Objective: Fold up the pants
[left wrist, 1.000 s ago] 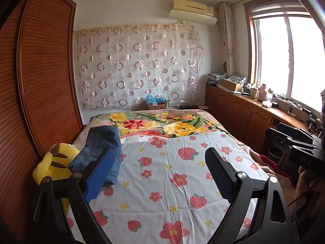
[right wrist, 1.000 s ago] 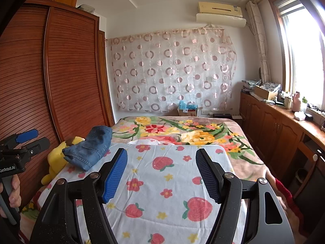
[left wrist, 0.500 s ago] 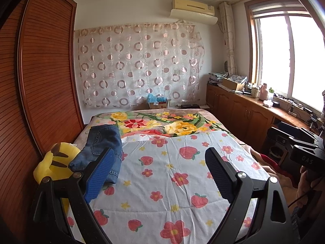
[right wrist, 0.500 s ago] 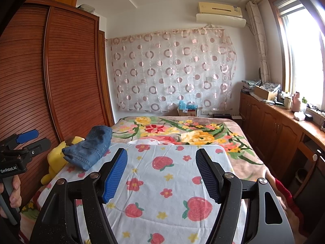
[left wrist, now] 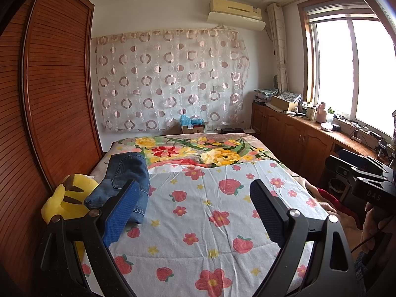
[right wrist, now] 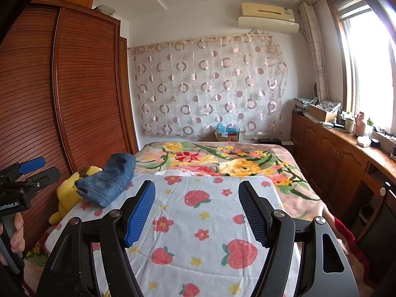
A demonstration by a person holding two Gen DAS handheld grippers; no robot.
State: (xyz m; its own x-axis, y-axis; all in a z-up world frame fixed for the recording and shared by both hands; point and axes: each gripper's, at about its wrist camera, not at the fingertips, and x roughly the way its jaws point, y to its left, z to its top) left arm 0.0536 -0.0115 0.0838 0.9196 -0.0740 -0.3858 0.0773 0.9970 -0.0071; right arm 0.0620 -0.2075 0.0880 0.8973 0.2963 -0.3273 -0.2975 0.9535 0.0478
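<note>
Folded blue denim pants (left wrist: 123,175) (right wrist: 109,179) lie at the bed's left side, resting partly on a yellow plush toy (left wrist: 64,198) (right wrist: 68,188). My left gripper (left wrist: 193,210) hovers open above the strawberry-print sheet (left wrist: 210,210), short of the pants, its blue left pad overlapping their near edge in the picture. My right gripper (right wrist: 196,210) is also open over the sheet (right wrist: 198,210), nothing between its fingers, with the pants ahead to its left. Each view shows the other gripper at its edge, held by a hand (right wrist: 14,232).
A wooden louvred wardrobe (left wrist: 49,99) runs along the bed's left side. Low wooden cabinets (left wrist: 297,143) with clutter stand under the window at right. A floral blanket (left wrist: 210,151) covers the bed's far half; a box (left wrist: 193,126) sits by the curtained wall.
</note>
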